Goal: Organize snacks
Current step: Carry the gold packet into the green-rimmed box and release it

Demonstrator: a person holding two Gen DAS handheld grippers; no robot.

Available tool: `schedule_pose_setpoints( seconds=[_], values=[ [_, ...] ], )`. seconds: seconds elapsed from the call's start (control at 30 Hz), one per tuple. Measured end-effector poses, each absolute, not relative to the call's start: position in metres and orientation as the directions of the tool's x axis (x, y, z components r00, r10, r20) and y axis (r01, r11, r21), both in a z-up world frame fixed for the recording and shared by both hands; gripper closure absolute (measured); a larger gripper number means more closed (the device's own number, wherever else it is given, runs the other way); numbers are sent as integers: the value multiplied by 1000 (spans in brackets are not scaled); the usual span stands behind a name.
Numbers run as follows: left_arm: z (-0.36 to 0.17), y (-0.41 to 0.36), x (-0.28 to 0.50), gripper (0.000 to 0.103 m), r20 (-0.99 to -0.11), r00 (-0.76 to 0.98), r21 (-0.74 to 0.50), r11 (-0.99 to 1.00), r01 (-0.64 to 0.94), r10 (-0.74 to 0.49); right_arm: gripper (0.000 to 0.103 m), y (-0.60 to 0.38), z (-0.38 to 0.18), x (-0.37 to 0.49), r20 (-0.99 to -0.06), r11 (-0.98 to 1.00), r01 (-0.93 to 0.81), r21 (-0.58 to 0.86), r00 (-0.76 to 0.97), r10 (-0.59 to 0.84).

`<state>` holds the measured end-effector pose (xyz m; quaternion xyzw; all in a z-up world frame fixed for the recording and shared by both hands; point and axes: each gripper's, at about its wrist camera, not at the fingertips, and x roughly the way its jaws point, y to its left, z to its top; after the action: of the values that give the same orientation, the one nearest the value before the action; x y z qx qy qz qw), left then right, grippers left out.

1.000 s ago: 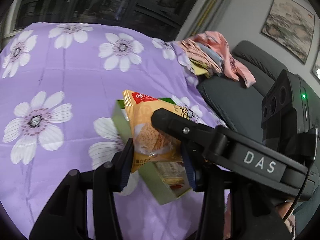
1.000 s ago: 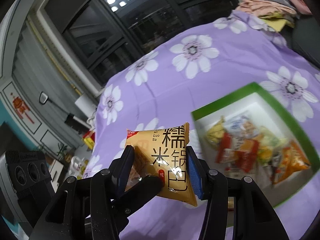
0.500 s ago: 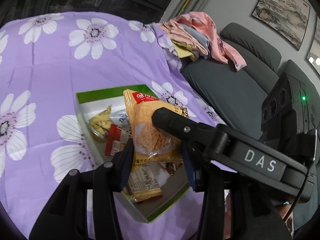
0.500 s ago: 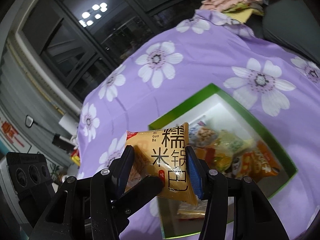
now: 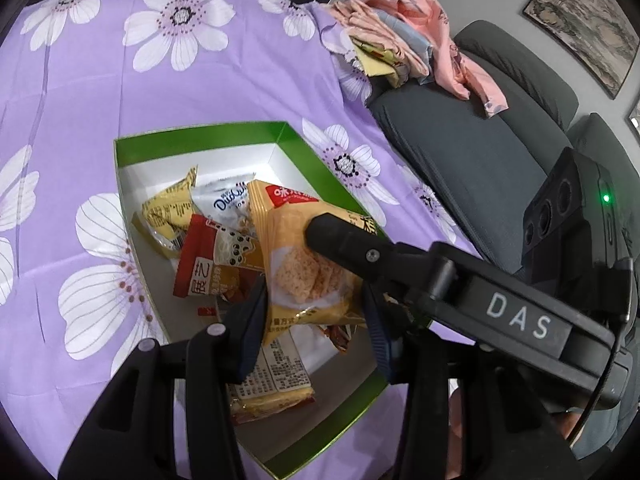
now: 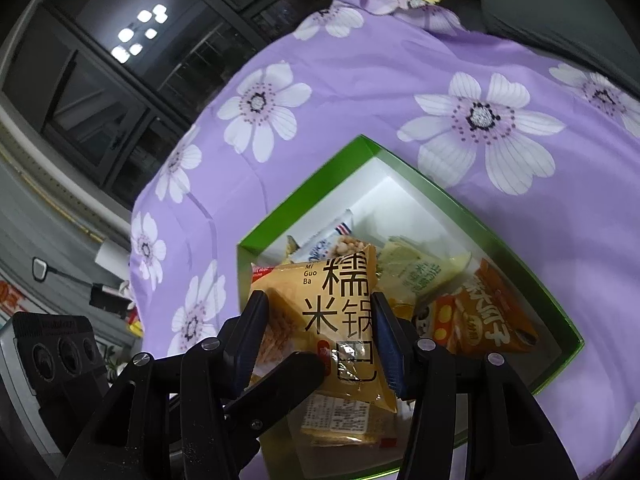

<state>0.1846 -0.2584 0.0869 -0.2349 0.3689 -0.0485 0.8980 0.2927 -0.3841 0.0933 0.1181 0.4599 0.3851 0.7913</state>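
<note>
Tools tilted down over green box (image 5: 200,136) — left tool (image 5: 316,316) and right tool (image 6: 320,324) both clamping one yellow snack packet (image 6: 340,312).

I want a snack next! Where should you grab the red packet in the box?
Grab the red packet by its bare left edge, coming from above: it lies flat in the green box, and other packets cover its right end.

Purple cloth with white flowers (image 5: 120,92) covers the surface ahead of the tool. Pile of folded clothes (image 5: 404,44) far ahead, right. Dark grey sofa (image 5: 460,140) at right. Framed painting (image 5: 584,28) above it.
</note>
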Motion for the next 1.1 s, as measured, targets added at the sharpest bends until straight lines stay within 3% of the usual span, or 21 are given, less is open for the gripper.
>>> schedule_pose_setpoints(
  seconds=[0.5, 1.1],
  values=[
    [66, -252, 197, 60, -690, 667, -488, 861, -141, -282, 49, -376, 72, 305, -712, 732, -463, 500, 261, 652],
    [65, -251, 195, 58, -722, 660, -431, 881, -196, -206, 49, -371, 62, 308, -737, 754, -445, 484, 258, 625]
  ],
)
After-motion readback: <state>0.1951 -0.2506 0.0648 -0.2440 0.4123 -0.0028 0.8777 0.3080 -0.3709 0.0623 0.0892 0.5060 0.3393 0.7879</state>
